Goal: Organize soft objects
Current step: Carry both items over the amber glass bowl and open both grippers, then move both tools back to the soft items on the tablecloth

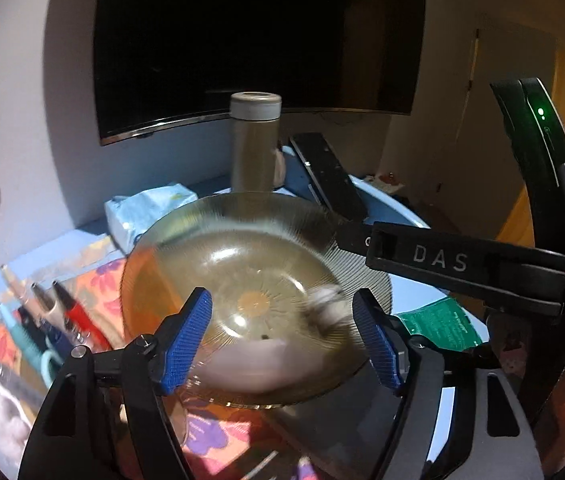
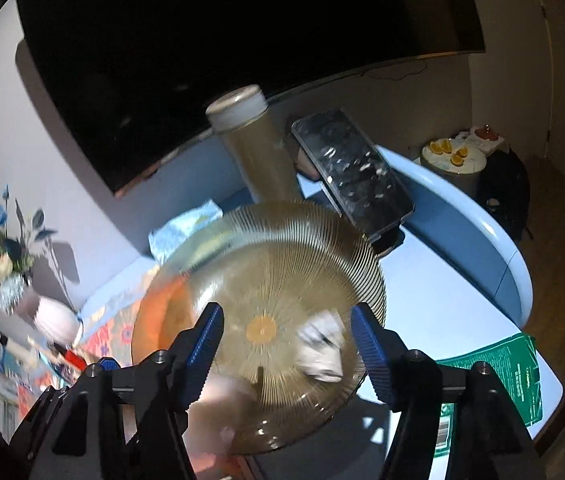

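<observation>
A ribbed amber glass bowl [image 1: 242, 280] stands on the table, seen also in the right wrist view [image 2: 274, 280]. A small white-grey soft object [image 1: 324, 306] lies blurred inside it at the right [image 2: 322, 350]. A pale pinkish soft shape [image 1: 250, 364] sits by the bowl's near rim [image 2: 218, 400]. My left gripper [image 1: 282, 340] is open, just above the bowl's near side. My right gripper [image 2: 286, 354] is open over the bowl, the white object next to its right finger. Part of the right gripper's body [image 1: 462, 268] shows in the left view.
A tall bottle with a pale lid [image 1: 254, 140] and a propped phone [image 2: 350, 176] stand behind the bowl. A light blue wipes pack [image 1: 146, 208], pens [image 1: 62, 312], a green packet [image 2: 498, 376], a floral cloth [image 1: 98, 276] and the round table's edge [image 2: 502, 248] surround it.
</observation>
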### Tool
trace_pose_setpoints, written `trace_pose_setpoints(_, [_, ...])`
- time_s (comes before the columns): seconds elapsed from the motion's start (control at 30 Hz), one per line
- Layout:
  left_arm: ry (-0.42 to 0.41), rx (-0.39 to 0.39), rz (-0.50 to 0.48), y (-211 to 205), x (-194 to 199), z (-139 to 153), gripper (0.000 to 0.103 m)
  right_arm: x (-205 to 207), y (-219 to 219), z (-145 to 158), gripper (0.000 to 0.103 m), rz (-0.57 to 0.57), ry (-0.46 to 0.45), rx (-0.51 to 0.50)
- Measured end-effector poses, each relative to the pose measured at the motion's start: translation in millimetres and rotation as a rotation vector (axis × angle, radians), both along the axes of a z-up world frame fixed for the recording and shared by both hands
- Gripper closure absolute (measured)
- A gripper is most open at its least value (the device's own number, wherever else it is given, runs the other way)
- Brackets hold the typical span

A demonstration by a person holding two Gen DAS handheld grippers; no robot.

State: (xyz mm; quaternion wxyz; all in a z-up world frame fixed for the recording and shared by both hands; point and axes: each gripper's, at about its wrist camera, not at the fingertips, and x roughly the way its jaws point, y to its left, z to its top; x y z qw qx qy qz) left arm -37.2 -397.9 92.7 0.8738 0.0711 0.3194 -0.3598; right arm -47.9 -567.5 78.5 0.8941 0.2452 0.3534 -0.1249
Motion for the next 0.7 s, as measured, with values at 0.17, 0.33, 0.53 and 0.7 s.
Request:
trace_pose_setpoints(0.17, [0.028, -0.067, -0.015, 17, -3, 10, 0.032, -5, 2, 0, 0.039, 0.010, 0.003, 0.007])
trace_pose_setpoints(0.33, [-0.024, -0.060, 0.028, 42, -27, 25, 0.032, -23, 15, 4, 0.038, 0.031, 0.001, 0.011])
trace_pose_setpoints(0.53, [-0.041, -0.069, 0.078, 81, -54, 38, 0.032, -41, 49, 14, 0.038, 0.093, -0.011, 0.009])
trace_pose_setpoints(0.7, [-0.035, -0.067, 0.173, 129, -61, 43, 0.032, -46, 94, 26, 0.038, 0.181, -0.034, 0.001])
